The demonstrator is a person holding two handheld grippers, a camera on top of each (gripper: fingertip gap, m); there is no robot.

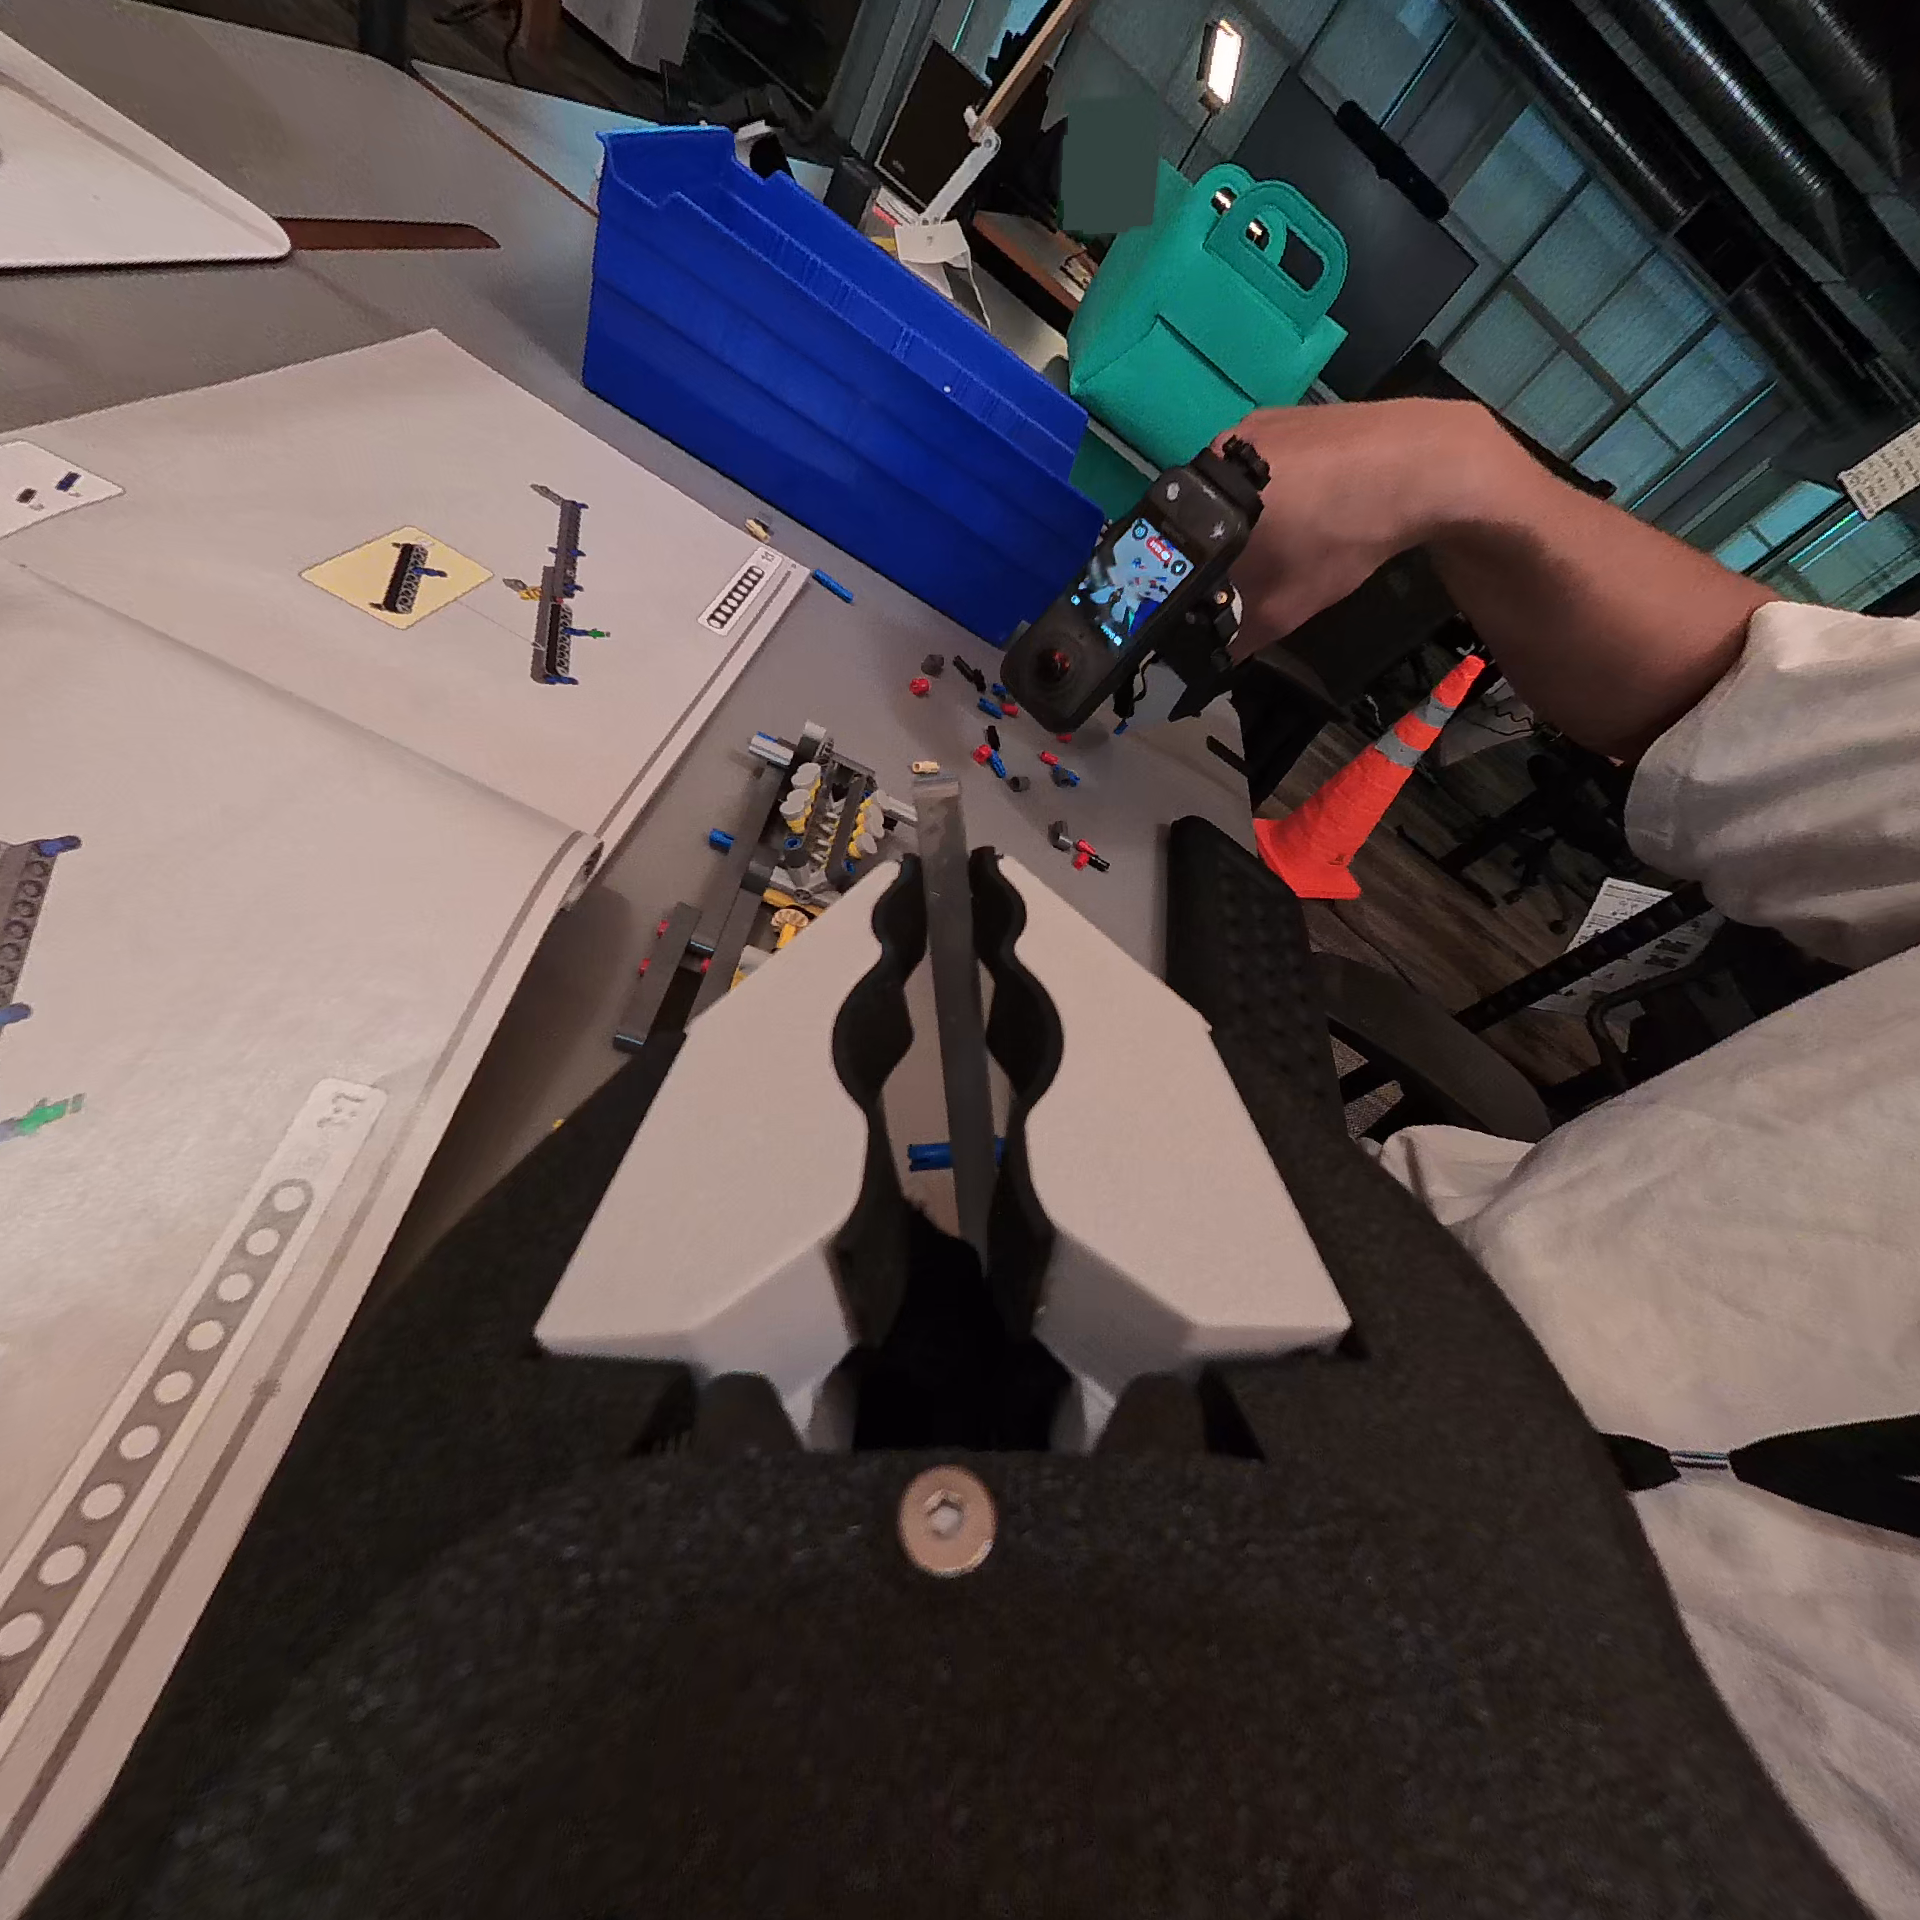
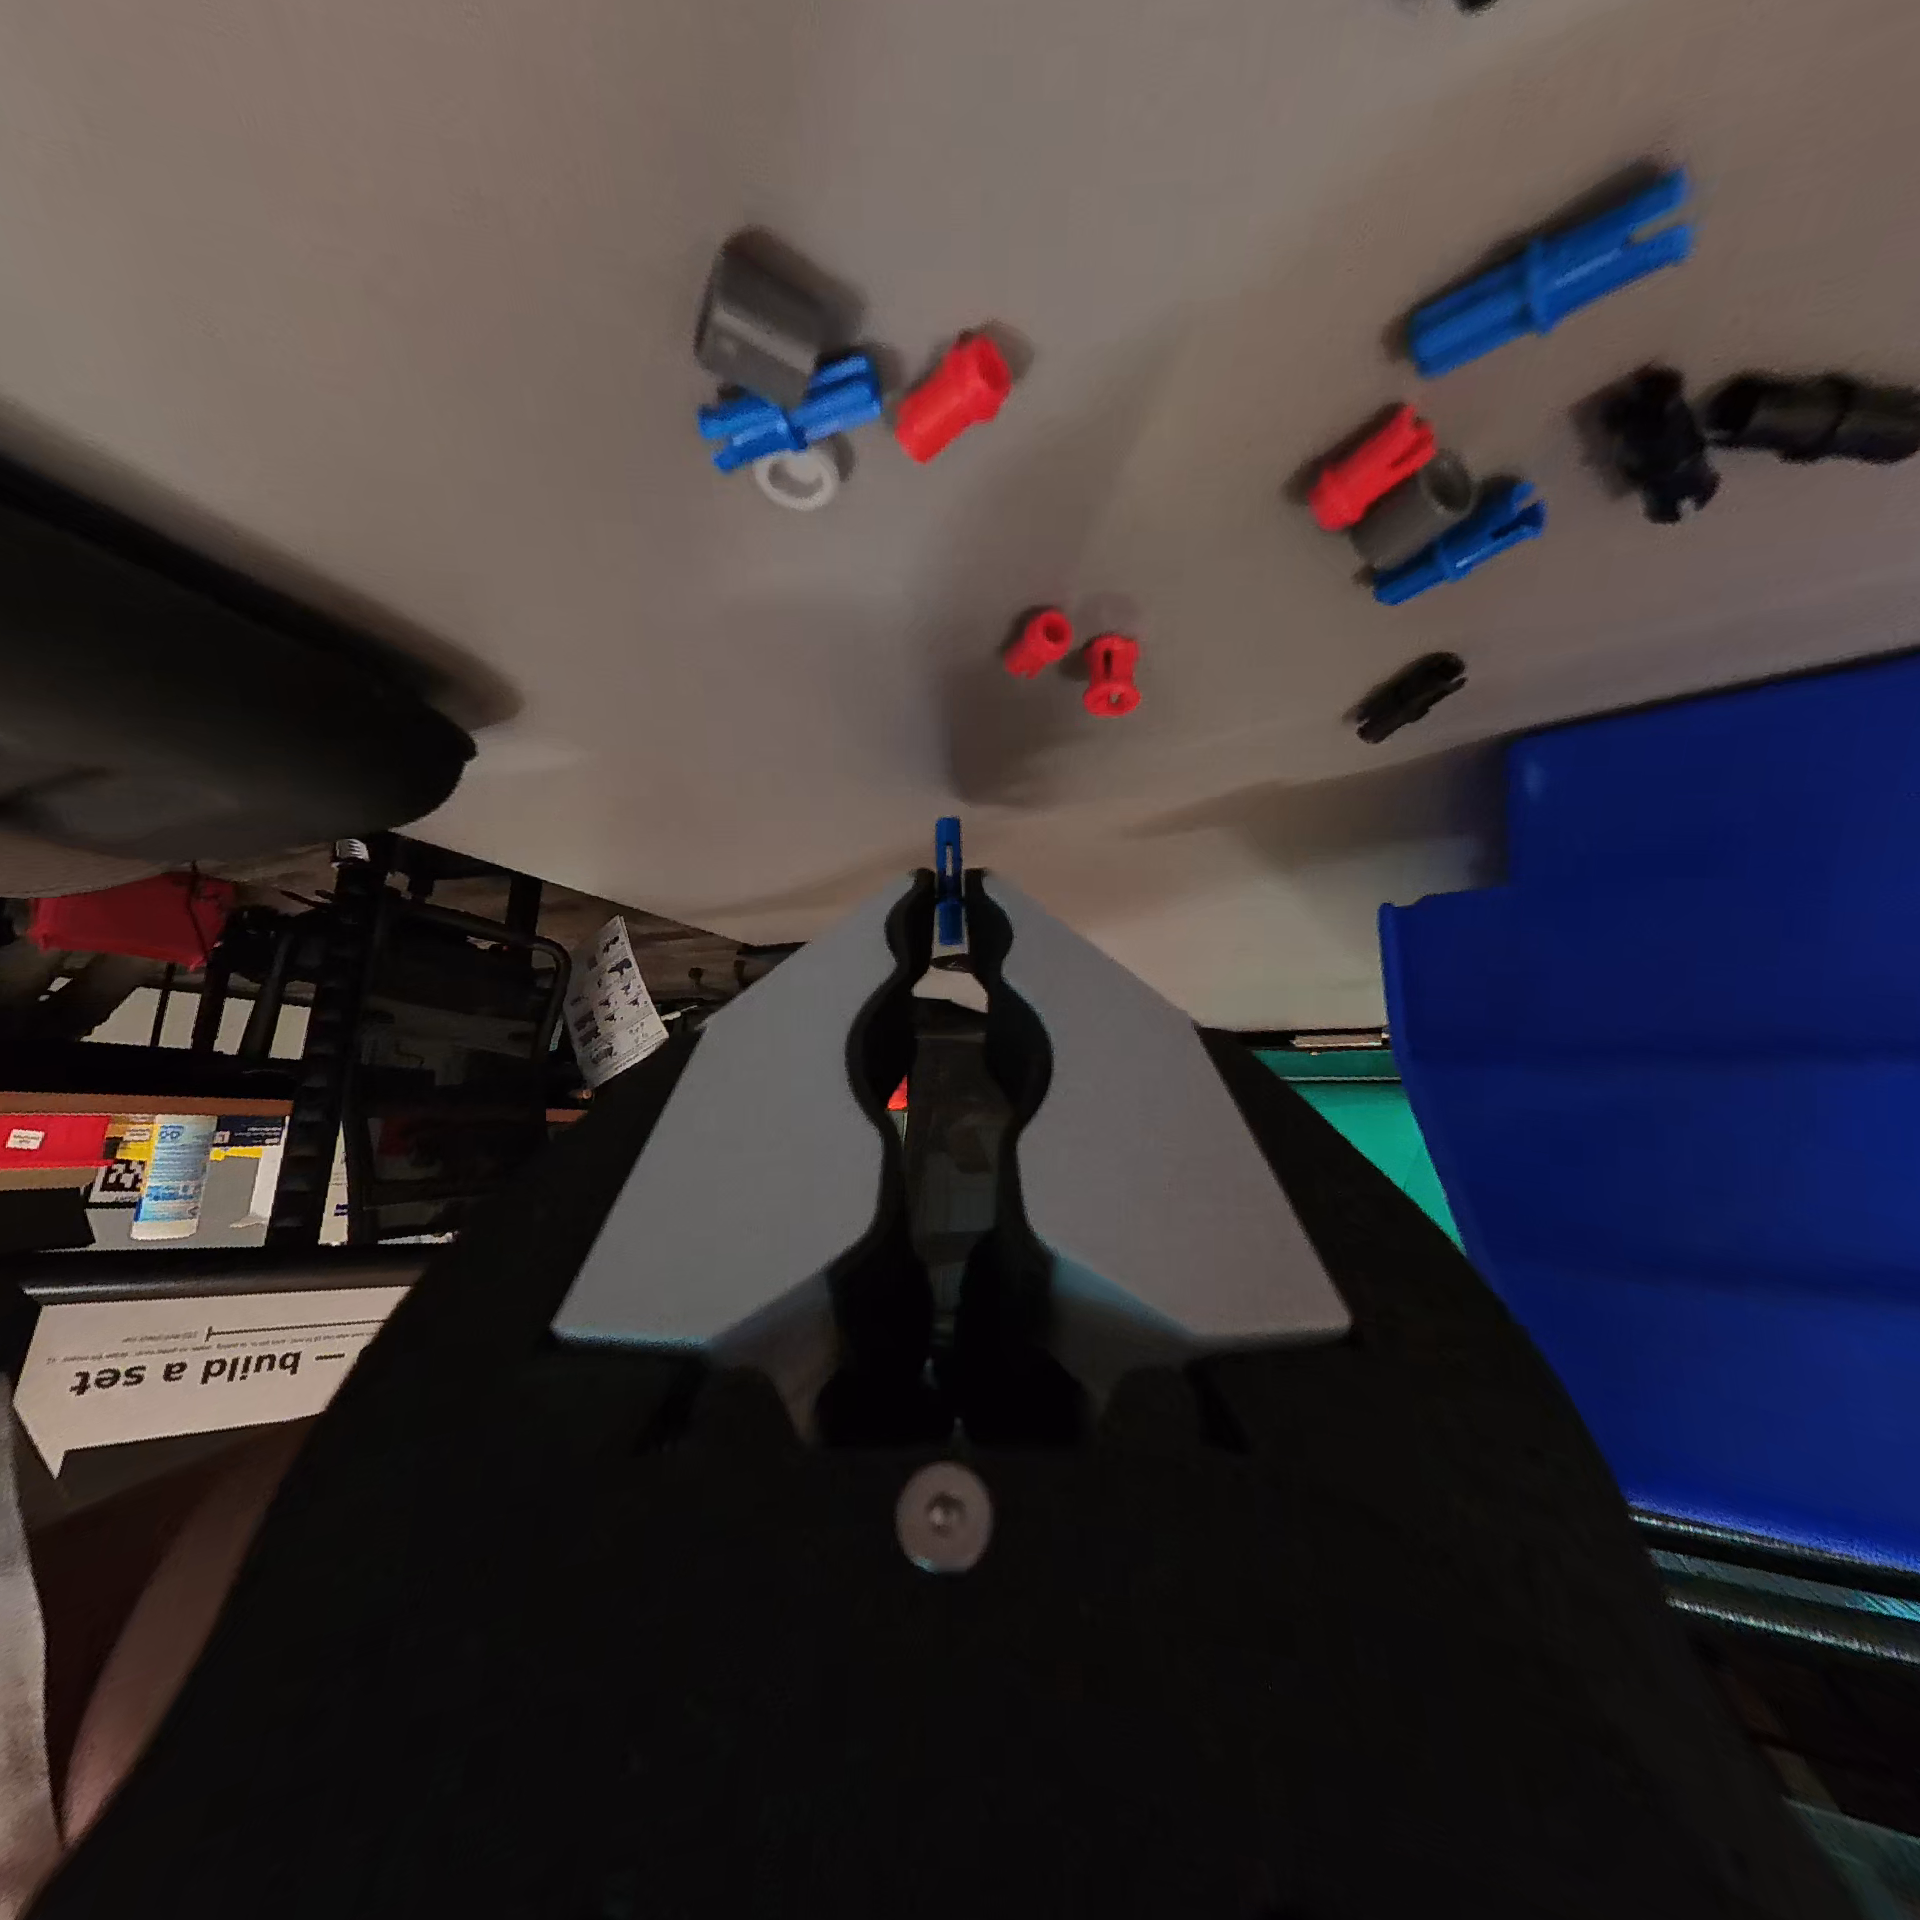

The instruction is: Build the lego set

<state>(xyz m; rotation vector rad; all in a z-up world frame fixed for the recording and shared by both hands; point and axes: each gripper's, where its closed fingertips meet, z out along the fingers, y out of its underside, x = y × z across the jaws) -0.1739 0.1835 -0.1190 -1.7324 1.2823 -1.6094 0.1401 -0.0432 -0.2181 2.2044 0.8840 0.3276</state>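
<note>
My left gripper (image 1: 943, 868) is shut on a long dark grey beam (image 1: 951, 997) that has a blue pin (image 1: 930, 1153) through it near the palm. The beam's tip points at a partly built grey and yellow model (image 1: 821, 821) on the table. My right gripper (image 2: 948, 881) is shut on a small blue pin (image 2: 948, 883) that sticks out past the tips. It hovers above loose red (image 2: 951, 395), blue (image 2: 1548, 275) and black (image 2: 1408, 696) pins. In the left wrist view the right gripper's camera body (image 1: 1127, 608) hangs over those scattered pins (image 1: 997, 738).
An open instruction booklet (image 1: 312, 748) lies at the left of the grey table (image 1: 1143, 790). A blue bin (image 1: 821, 384) stands behind the pins, and it also shows in the right wrist view (image 2: 1683, 1091). A green bag (image 1: 1195, 322) stands past it. An orange cone (image 1: 1361, 779) is on the floor. The gap from one gripper's tips to the other's is roughly 40 cm.
</note>
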